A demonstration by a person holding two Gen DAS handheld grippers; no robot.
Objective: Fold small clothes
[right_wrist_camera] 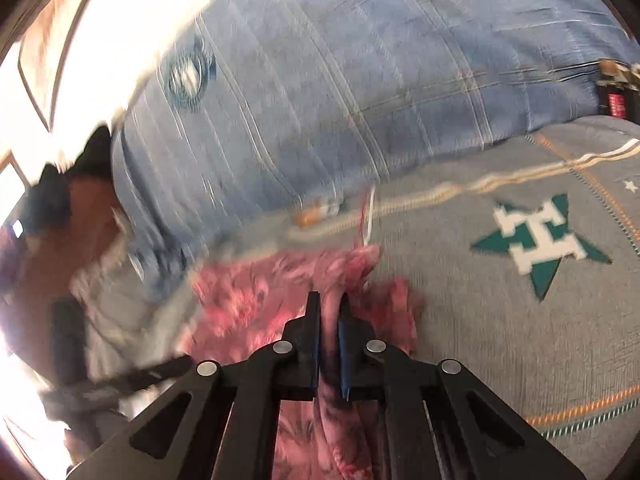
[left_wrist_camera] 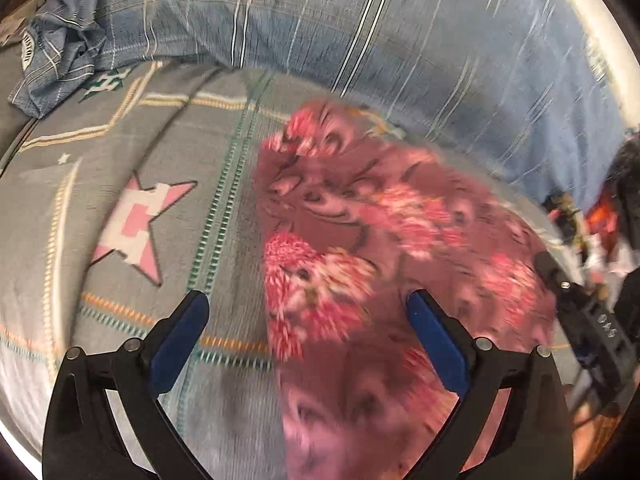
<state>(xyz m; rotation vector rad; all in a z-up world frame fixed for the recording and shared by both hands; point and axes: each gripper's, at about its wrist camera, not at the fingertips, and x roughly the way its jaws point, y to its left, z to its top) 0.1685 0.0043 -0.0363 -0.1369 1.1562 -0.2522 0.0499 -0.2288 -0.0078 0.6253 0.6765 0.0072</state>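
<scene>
A small pink garment with a red flower print (left_wrist_camera: 384, 240) lies on a grey bedspread (left_wrist_camera: 120, 152). In the left wrist view my left gripper (left_wrist_camera: 308, 304) is open above the garment's near left edge, its blue pads wide apart, nothing pressed between them. In the right wrist view my right gripper (right_wrist_camera: 329, 304) is shut on a bunched fold of the same pink garment (right_wrist_camera: 248, 300), which runs up between the blue pads and spills out below them. A thin red and white cord (right_wrist_camera: 366, 216) trails from the cloth's far tip.
A blue striped quilt (left_wrist_camera: 400, 32) is heaped along the far side of the bed, also seen as the quilt (right_wrist_camera: 320, 92). The bedspread bears a pink star (left_wrist_camera: 136, 228) and a green star (right_wrist_camera: 540, 240). Dark equipment (left_wrist_camera: 600, 320) stands at the right edge.
</scene>
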